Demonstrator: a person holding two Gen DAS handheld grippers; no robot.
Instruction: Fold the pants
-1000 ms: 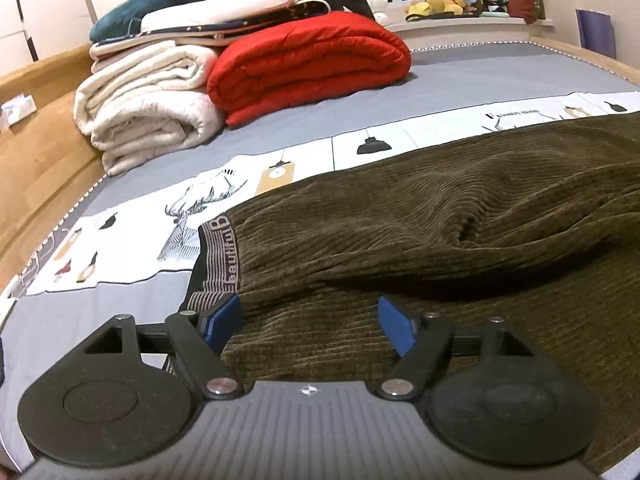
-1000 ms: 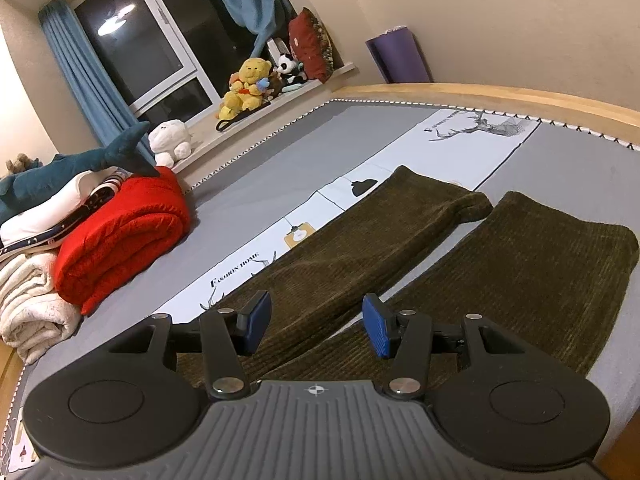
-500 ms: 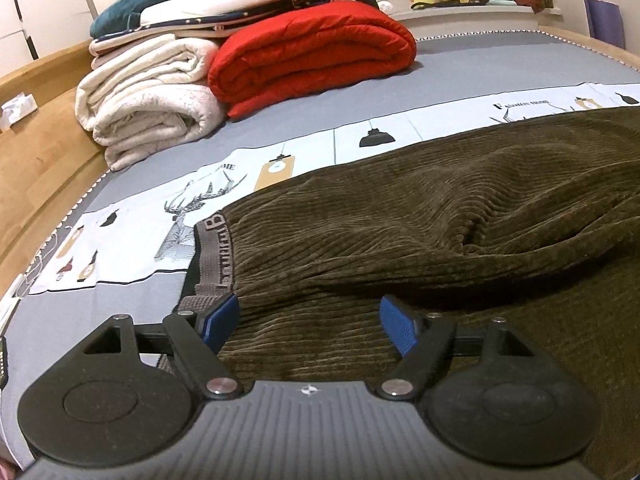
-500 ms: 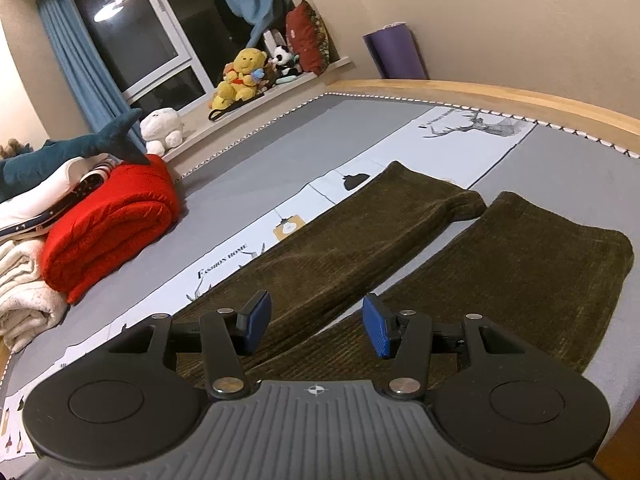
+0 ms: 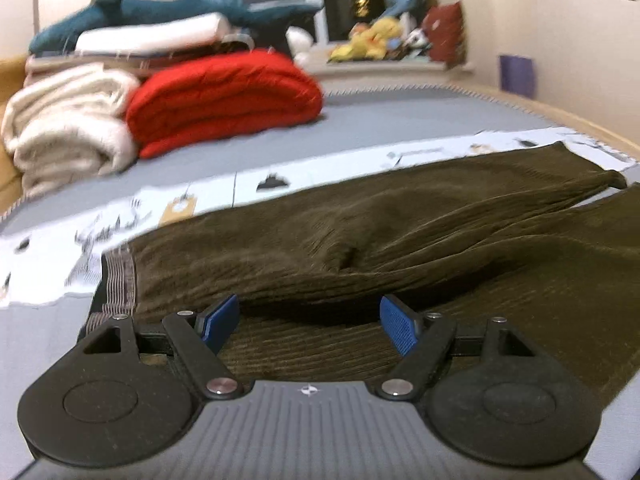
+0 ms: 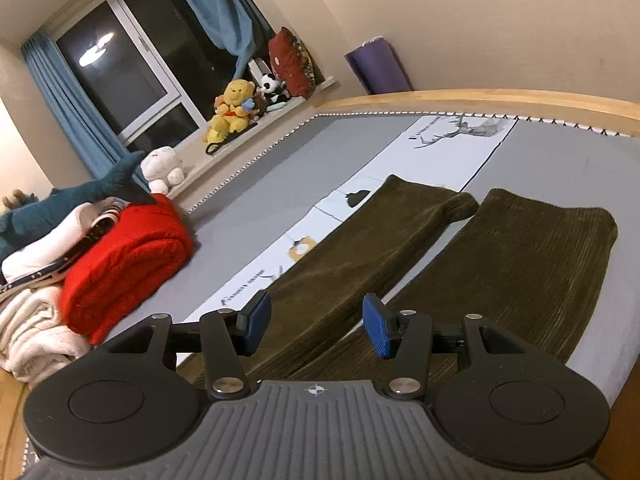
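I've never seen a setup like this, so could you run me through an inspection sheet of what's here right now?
Surface: bed with grey sheet and printed white strip.
Job's things: brown pants lying flat, legs apart, waistband near left gripper.
Clutter: red blanket, cream blanket, plush shark.
Grippers: left gripper and right gripper open, empty.
Cables: nothing seen.
Surroundings: window, blue curtains, plush toys on sill.

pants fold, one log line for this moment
pants: flat, unfolded | left tool: open, over waistband end | right tool: open, over legs

Left tongs (image 5: 310, 322) swung rightward along the pants (image 5: 400, 220); right tongs (image 6: 316, 330) rose.
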